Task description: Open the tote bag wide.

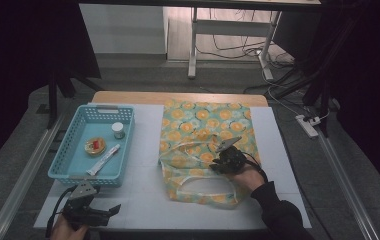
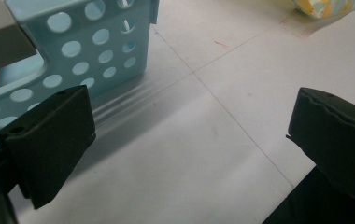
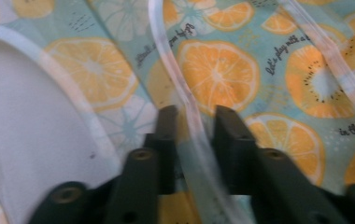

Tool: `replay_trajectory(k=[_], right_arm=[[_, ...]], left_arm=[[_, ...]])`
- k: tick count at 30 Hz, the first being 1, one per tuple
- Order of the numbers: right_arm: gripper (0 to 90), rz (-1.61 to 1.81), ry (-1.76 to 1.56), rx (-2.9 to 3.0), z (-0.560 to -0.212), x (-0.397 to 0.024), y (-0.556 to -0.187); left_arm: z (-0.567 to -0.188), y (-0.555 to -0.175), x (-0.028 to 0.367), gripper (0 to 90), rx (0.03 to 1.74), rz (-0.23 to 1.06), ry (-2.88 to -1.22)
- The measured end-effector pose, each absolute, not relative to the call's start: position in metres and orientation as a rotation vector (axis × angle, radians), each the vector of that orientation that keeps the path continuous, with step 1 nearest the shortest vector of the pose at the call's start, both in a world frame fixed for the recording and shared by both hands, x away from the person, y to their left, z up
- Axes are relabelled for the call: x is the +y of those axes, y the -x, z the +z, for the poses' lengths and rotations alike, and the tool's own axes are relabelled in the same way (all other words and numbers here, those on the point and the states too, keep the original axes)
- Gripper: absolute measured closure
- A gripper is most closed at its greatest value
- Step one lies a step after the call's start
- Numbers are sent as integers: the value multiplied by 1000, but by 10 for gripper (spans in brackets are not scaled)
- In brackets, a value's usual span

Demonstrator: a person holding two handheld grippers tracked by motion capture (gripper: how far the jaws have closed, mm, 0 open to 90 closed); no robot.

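Right gripper view: the clear handle of the fruit bag, lying flat on the table, is being pinched by the right gripper. Lifting is probably needed next. The left gripper is being kept spread.

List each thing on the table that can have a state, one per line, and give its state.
Fruit-print tote bag: lying flat, handles loose on top.
Clear bag handle: between the right claw's jaws.
Right claw: closed on the handle.
Left claw: open, empty.
Blue basket: upright, holding small items.
Small jar: upright, capped.
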State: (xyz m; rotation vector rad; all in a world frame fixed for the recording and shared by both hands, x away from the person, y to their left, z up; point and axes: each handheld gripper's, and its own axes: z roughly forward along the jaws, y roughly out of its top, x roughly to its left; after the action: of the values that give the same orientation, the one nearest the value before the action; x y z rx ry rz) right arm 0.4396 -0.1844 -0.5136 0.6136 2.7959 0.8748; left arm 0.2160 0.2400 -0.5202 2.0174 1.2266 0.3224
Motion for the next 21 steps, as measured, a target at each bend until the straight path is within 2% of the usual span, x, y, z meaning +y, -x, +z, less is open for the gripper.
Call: replay_trajectory(k=[1,2,10,21], right_arm=[[886,875,-609,2804,-513,-184,-439],[896,875,-615,2807,-513,-185,-439],[900,908,-645,2827,-509,-187,-443],[900,1060,-695,2817,-485,-183,-446]], left_arm=[[-520,-216,240,8,1227,322,-2017],[-520,-216,240,9,1227,322,-2018],[-520,-216,240,9,1228,320,-2015],[-520,-216,240,9,1231,319,-2015]])
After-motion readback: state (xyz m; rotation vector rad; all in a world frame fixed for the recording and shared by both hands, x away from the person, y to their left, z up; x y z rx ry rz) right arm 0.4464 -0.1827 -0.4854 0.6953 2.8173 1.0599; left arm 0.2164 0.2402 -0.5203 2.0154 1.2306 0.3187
